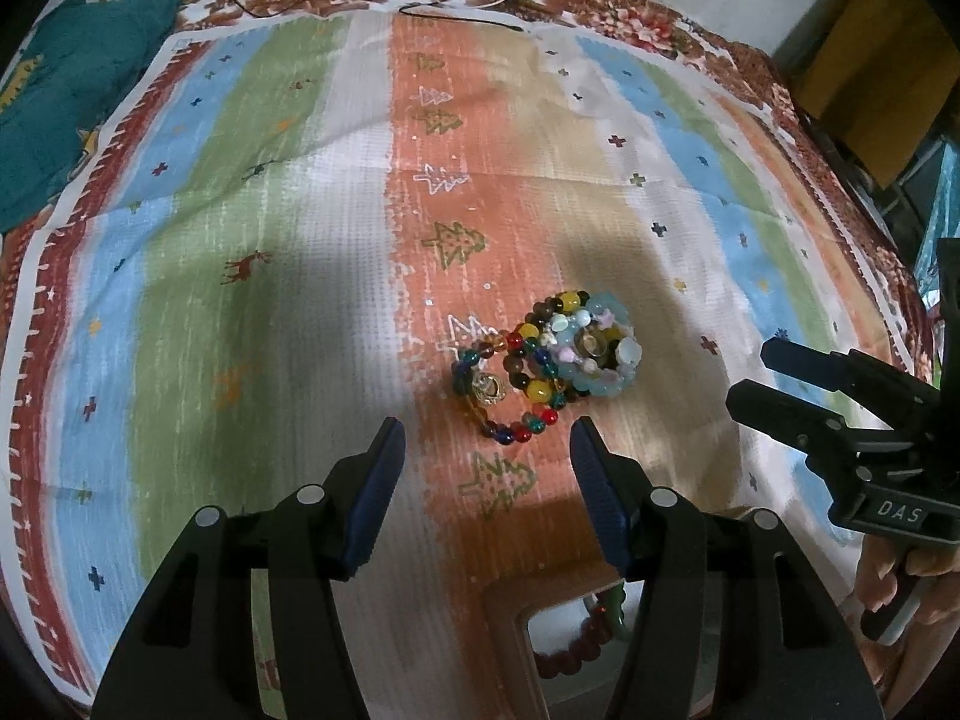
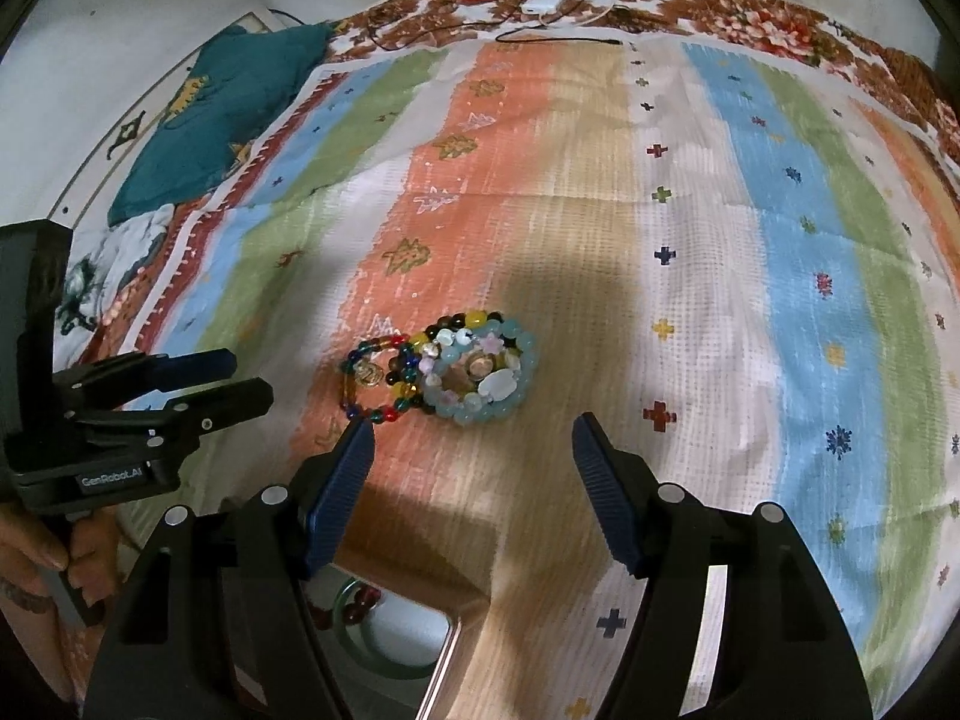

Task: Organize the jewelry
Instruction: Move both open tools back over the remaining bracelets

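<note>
striped cloth [image 1: 252, 252] | bracelet pile [image 1: 552, 354] | left gripper [image 1: 487, 450] fingers apart | right gripper [image 2: 473, 444] fingers apart

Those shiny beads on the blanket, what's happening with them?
A person holds two grippers and is tidying jewelry. The bead bracelets lie in a little pile on the striped cloth, untouched. The left gripper and right gripper both hover open just in front of the pile. A tray near the person already holds a green bangle.
</note>
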Demonstrator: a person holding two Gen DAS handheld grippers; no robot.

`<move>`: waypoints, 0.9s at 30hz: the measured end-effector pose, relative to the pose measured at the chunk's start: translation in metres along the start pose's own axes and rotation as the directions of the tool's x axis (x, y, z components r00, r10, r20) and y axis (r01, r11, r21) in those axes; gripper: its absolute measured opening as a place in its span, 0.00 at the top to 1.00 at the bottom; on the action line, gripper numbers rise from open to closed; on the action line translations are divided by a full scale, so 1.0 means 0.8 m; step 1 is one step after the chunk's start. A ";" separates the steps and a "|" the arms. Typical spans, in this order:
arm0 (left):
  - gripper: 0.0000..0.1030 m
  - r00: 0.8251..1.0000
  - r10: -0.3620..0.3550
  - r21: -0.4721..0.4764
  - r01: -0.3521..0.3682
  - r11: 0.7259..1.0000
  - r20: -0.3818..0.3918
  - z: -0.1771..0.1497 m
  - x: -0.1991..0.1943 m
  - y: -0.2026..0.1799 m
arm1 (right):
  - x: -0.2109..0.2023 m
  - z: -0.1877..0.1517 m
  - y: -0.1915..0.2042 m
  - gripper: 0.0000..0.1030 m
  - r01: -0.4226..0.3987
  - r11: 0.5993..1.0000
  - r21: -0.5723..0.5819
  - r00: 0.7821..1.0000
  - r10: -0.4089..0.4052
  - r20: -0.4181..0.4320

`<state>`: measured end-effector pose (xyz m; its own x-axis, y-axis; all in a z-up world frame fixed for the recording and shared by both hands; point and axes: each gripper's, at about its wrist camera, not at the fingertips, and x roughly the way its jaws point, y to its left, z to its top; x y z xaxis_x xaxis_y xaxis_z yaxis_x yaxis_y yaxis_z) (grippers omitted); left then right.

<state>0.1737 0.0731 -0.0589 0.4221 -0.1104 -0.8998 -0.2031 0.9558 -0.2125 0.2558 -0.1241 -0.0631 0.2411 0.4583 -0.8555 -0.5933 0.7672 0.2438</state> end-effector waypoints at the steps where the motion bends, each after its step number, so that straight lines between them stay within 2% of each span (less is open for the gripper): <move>1: 0.44 1.000 0.002 -0.001 -0.002 1.000 -0.003 0.001 0.002 0.001 | 0.003 0.002 -0.001 0.34 0.002 1.000 0.001 1.000 -0.002 -0.004; 8: 0.44 0.999 -0.004 -0.007 0.004 1.000 -0.034 0.012 0.018 0.004 | 0.019 0.009 -0.007 0.34 0.007 1.000 0.018 1.000 -0.006 -0.030; 20: 0.45 0.996 0.024 0.005 -0.024 1.000 -0.087 0.024 0.052 0.007 | 0.045 0.020 -0.011 0.34 0.002 1.000 0.029 0.998 0.000 -0.069; 23: 0.49 0.995 0.021 0.018 -0.019 1.000 -0.102 0.026 0.061 0.005 | 0.052 0.022 -0.011 0.34 0.005 1.000 0.027 0.997 -0.003 -0.080; 24: 0.53 0.994 0.019 0.025 -0.016 1.000 -0.106 0.027 0.063 0.004 | 0.055 0.023 -0.011 0.34 0.005 1.000 0.027 0.996 -0.002 -0.084; 27: 0.53 0.993 0.025 0.038 -0.021 0.999 -0.118 0.028 0.070 0.003 | 0.062 0.025 -0.011 0.34 0.003 1.000 0.026 0.996 0.000 -0.093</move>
<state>0.2172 0.0750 -0.1014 0.3096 -0.1176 -0.9436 -0.1784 0.9675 -0.1791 0.2885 -0.0993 -0.0986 0.1685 0.4140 -0.8945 -0.5722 0.7800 0.2533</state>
